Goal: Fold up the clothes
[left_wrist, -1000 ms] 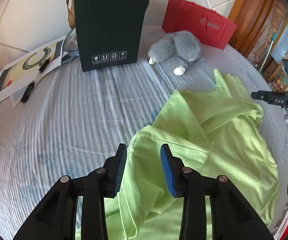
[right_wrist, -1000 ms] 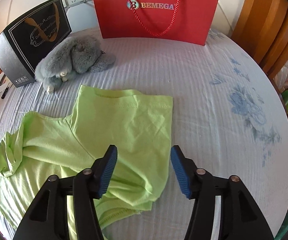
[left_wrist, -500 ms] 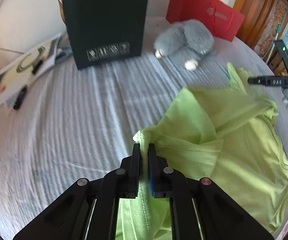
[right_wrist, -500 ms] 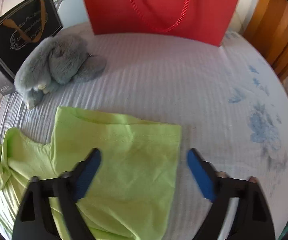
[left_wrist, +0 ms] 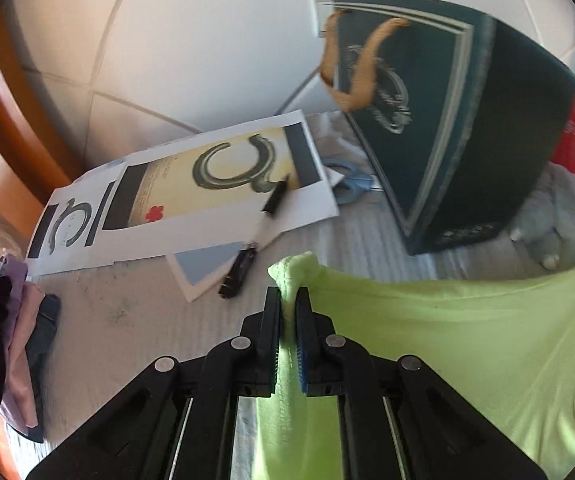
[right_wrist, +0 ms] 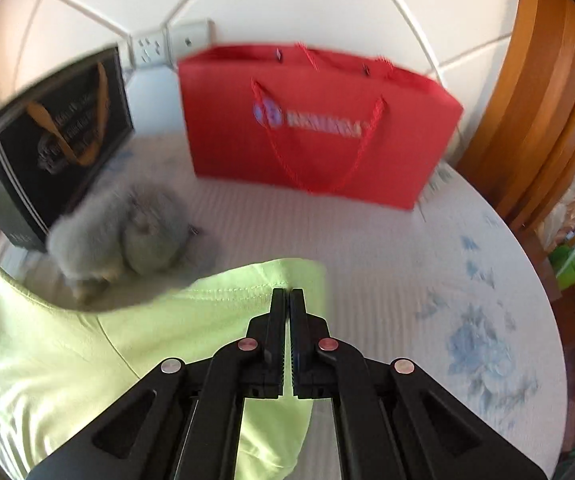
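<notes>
Over the bed (right_wrist: 387, 248), the left gripper (left_wrist: 287, 300) and right gripper (right_wrist: 287, 296) are each clamped on an edge of the green shirt (left_wrist: 467, 340), which hangs stretched between them, lifted and not yet folded.

Both tongs, left tongs (left_wrist: 287, 300) and right tongs (right_wrist: 287, 300), are showing black linkage arms, silver rivets and blue ribbed pads.

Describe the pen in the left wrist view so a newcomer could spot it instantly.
Start at the tall dark green bag standing on the bed. Left of it lie printed sheets with a horseshoe-like swirl. The pen lies slanted across their lower edge: slim, black-ended, pale in the middle, the only stick-shaped thing there.
</notes>
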